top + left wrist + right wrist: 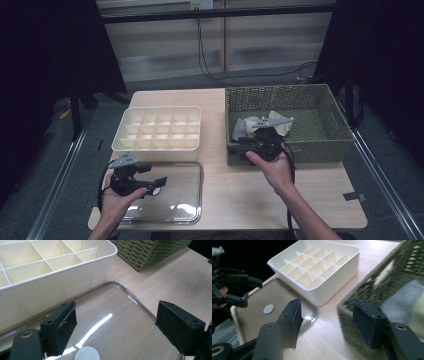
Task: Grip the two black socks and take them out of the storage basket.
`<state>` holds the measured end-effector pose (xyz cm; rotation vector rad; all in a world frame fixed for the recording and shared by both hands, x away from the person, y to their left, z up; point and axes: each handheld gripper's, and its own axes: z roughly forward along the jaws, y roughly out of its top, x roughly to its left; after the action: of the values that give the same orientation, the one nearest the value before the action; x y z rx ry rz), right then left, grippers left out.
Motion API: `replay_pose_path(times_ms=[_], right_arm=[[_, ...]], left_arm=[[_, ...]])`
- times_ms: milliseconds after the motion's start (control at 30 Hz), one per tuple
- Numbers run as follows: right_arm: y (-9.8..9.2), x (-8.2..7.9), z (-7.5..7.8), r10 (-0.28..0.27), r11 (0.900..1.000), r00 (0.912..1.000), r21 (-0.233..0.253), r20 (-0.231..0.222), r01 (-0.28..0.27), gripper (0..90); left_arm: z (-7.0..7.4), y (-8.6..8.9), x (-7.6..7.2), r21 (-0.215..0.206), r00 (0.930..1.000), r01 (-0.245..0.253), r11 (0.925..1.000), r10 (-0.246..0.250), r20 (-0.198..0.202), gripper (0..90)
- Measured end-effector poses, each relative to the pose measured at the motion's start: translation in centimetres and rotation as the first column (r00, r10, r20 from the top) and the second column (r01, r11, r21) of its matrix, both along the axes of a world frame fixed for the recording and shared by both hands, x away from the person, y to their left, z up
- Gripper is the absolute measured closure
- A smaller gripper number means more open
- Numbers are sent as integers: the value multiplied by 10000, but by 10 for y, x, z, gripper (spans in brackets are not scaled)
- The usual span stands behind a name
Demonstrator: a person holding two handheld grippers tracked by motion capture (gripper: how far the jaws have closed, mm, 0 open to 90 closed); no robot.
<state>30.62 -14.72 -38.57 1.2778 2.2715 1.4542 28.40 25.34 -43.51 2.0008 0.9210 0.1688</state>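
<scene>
Your right gripper [263, 142] hangs at the front wall of the basket [320, 145], jaws apart and empty. The folded cloths [250, 126] lie just ahead of its fingers, inside the basket, long side running left to right. Your left gripper [150, 186] waits open over the clear lid [185, 210], farther off.

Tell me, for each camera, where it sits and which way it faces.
High view: above the person's side, looking forward and down on the table; both forearms, left claw, right claw.
Left gripper view: on the left claw, open over the clear lid, facing the box.
Right gripper view: on the right claw, open at the basket wall.
All share box, lid and basket.
</scene>
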Motion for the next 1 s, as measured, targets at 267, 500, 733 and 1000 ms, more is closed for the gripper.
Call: replay_pose_path(times_ms=[267, 500, 733, 1000], right_arm=[[-35, 21, 2, -847, 9958, 9963, -331, 158, 852, 394], [-57, 39, 0, -1205, 9914, 9927, -518, 18, 1204, 379], [-76, 63, -8, -1727, 9803, 9848, -1006, -202, 1698, 393], [-86, 84, -8, -1881, 9750, 9812, -1285, -439, 1812, 469]], left_arm=[[-5, -8, -6, -39, 9997, 244, 9997, -244, -54, 166], [-4, -13, -13, -124, 9994, 342, 9993, -343, -106, 166], [-11, -16, -17, -189, 9989, 450, 9988, -452, -131, 166], [-12, -14, -20, -136, 9983, 576, 9982, -576, 43, 165]])
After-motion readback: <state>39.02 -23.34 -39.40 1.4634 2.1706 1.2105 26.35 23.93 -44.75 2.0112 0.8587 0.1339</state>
